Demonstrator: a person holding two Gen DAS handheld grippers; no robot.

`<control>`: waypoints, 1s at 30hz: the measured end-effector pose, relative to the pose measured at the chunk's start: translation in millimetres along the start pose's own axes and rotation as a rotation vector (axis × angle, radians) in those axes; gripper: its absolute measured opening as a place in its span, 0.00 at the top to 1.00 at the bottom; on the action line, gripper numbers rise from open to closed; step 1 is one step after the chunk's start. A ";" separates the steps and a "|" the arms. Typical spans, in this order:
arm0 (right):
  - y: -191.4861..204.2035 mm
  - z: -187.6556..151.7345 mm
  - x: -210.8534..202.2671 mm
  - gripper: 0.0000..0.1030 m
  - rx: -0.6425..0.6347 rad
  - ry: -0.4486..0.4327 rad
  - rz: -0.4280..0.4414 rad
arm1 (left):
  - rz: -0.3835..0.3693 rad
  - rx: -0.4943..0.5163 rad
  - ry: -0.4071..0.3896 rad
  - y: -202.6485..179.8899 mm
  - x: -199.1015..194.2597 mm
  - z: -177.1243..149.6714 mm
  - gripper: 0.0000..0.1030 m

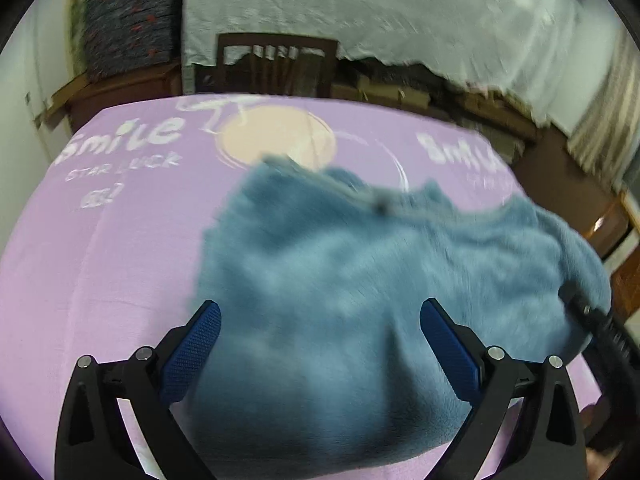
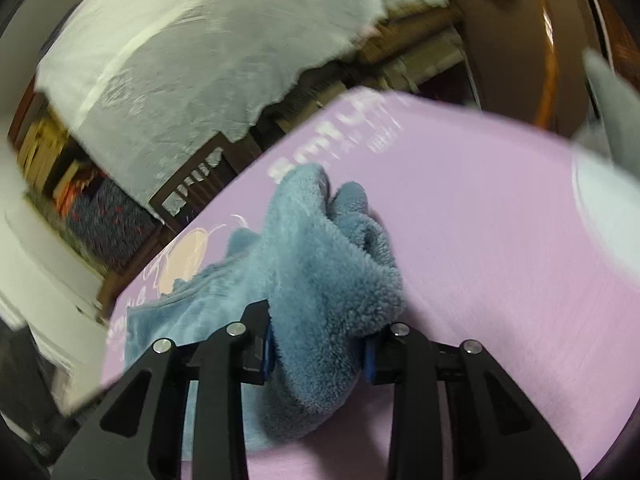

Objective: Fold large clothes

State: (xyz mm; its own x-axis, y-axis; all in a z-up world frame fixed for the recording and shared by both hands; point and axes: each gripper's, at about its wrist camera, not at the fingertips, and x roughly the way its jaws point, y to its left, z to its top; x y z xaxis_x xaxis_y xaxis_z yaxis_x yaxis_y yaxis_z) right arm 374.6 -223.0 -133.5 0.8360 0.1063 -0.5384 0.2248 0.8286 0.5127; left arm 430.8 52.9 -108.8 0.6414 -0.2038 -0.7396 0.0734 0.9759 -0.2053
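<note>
A fluffy blue garment (image 1: 360,280) lies bunched on a purple printed sheet (image 1: 100,260). My left gripper (image 1: 320,320) is open wide, its blue pads (image 1: 196,344) standing apart on either side of the garment's near part without pressing it. At the garment's right edge a black part of my right gripper (image 1: 600,328) shows. In the right wrist view my right gripper (image 2: 318,346) is shut on a thick bunch of the blue garment (image 2: 328,272), which bulges up between the jaws and trails off to the left over the purple sheet (image 2: 480,220).
Behind the sheet's far edge stand a dark wooden chair (image 1: 276,64) and furniture draped in a white cloth (image 1: 360,8). Stacked patterned textiles (image 1: 128,28) sit at the back left. A blurred pale shape (image 2: 608,184) is at the right edge.
</note>
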 end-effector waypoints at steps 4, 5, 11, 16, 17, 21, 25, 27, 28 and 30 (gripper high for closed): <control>49.7 1.0 -13.4 0.71 -0.151 -0.044 0.014 | 0.003 -0.068 -0.044 26.2 -22.3 14.3 0.03; 62.1 -0.9 -15.8 0.71 -0.190 -0.055 0.016 | 0.010 -0.070 -0.054 27.7 -25.9 16.6 0.03; 134.7 -37.4 -27.7 0.71 -0.457 -0.089 0.056 | -0.163 -0.096 -0.087 29.0 -48.4 19.3 0.03; 155.1 -80.7 -17.4 0.71 -0.645 -0.046 0.050 | -0.339 -0.133 -0.045 24.3 -44.2 17.6 0.03; 154.9 -86.0 -15.9 0.71 -0.662 -0.037 0.050 | -0.365 -0.142 -0.035 23.0 -41.6 16.7 0.03; 159.4 -106.3 -14.9 0.71 -0.756 -0.036 0.041 | -0.531 -0.163 0.086 10.4 -15.5 10.3 0.03; 162.8 -121.7 -19.2 0.71 -0.828 -0.048 0.036 | -0.517 -0.157 0.129 -0.6 2.1 4.0 0.03; 165.0 -129.9 -21.2 0.71 -0.872 -0.053 0.038 | -0.511 -0.165 0.122 2.2 5.9 3.1 0.15; 166.3 -130.8 -19.8 0.71 -0.885 -0.054 0.039 | -0.520 -0.175 0.125 5.0 8.2 3.0 0.22; 165.1 -136.0 -21.7 0.71 -0.918 -0.057 0.043 | -0.530 -0.207 0.119 12.9 12.2 2.9 0.34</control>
State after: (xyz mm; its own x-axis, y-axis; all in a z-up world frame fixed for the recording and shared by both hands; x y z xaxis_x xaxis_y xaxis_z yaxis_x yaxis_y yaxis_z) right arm 325.5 -13.8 -128.1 0.8634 0.1397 -0.4847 -0.2719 0.9383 -0.2138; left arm 441.9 63.2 -118.5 0.4670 -0.6795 -0.5658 0.2026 0.7051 -0.6796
